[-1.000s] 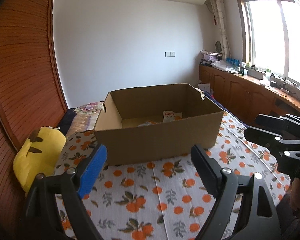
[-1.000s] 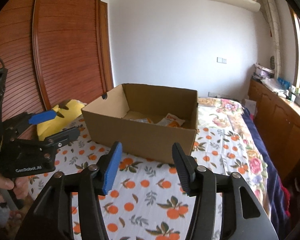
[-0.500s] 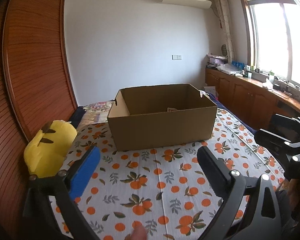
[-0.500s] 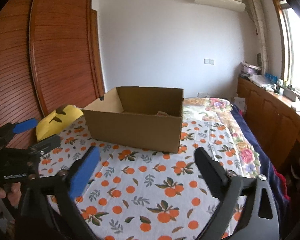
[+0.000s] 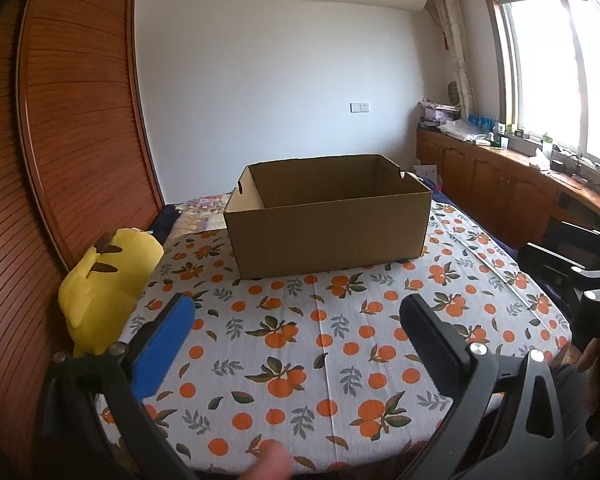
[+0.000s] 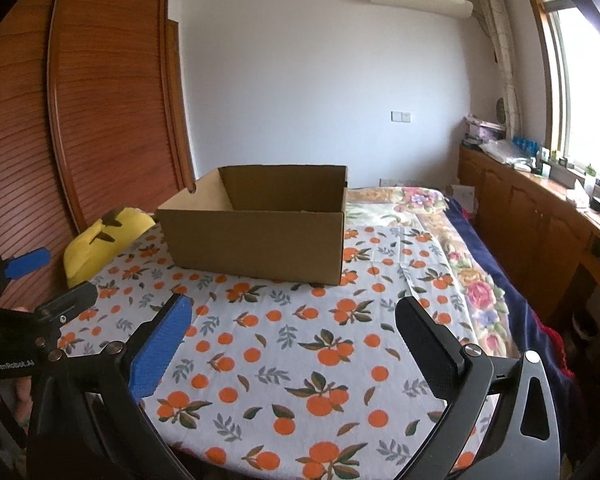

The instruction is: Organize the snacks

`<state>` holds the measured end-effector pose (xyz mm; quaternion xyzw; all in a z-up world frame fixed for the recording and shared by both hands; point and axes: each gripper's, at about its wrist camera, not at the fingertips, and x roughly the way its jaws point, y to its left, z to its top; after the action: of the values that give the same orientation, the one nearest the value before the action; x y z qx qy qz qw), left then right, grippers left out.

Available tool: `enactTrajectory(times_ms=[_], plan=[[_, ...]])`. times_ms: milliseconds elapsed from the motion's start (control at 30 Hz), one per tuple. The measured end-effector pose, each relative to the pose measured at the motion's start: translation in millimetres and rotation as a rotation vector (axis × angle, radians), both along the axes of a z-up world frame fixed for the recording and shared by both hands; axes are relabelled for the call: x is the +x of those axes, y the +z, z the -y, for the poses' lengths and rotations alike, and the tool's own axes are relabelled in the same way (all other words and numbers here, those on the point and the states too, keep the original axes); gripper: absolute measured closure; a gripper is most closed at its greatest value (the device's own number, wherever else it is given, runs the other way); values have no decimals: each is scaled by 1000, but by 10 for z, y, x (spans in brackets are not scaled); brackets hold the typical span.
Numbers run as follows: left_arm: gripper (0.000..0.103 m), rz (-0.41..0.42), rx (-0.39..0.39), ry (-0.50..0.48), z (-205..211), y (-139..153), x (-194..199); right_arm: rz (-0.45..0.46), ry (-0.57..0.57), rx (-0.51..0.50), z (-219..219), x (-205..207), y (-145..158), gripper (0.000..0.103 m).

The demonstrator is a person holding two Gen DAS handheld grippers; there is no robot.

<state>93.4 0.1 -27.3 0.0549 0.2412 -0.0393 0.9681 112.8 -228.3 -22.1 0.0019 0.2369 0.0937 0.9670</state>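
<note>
"GenRobot.AI" is printed on the left claw (image 6: 48,280).

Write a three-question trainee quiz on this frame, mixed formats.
1. True or false: the left gripper holds a snack.
2. The yellow plush toy lies where relative to the cardboard box, seen from the left wrist? A) left B) right C) inside
3. Fill in: the box stands on an ______-print sheet.

Key
1. False: its fingers are spread with nothing between them, as are those of the right gripper.
2. A.
3. Orange.
</note>
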Motion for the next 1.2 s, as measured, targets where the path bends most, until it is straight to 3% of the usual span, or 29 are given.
enactTrajectory(times_ms=[333,1200], plan=[[0,-20,-42,17,-77,-78,-20,11,-28,-4,-6,-91,-45,0],[0,8,-38,44,-155,-12,-58,21,-53,-11,-8,-134,-6,0]])
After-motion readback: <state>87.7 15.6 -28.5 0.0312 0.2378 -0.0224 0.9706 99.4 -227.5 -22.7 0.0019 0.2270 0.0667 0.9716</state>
